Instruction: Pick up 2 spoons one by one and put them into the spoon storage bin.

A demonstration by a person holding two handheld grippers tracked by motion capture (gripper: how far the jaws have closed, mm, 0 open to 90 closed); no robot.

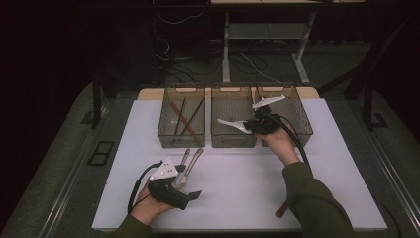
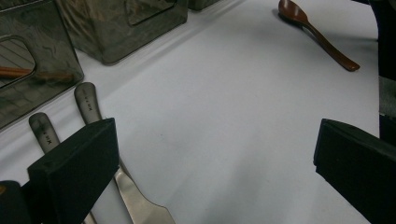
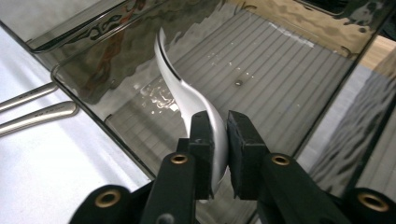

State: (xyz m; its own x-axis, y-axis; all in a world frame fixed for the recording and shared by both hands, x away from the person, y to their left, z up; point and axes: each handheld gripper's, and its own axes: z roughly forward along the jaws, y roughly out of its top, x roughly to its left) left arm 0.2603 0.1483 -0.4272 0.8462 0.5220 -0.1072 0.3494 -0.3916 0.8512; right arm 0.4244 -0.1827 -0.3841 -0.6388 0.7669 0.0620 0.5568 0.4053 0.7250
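White bench (image 1: 237, 198) carries three bins; beside the left bin (image 1: 181, 117) lie two metal handles (image 1: 192, 159) under your released left tongs (image 1: 182, 184). Over the middle bin (image 1: 233, 117), your right tongs (image 1: 250, 125) clench one white spoon (image 1: 231, 123).

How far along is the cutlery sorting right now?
Done: chopsticks lie in the left bin. In hand: the right gripper holds a white spoon over the middle bin, not yet released. Left: two metal utensils beside the open left gripper, and a brown spoon, all on the table.
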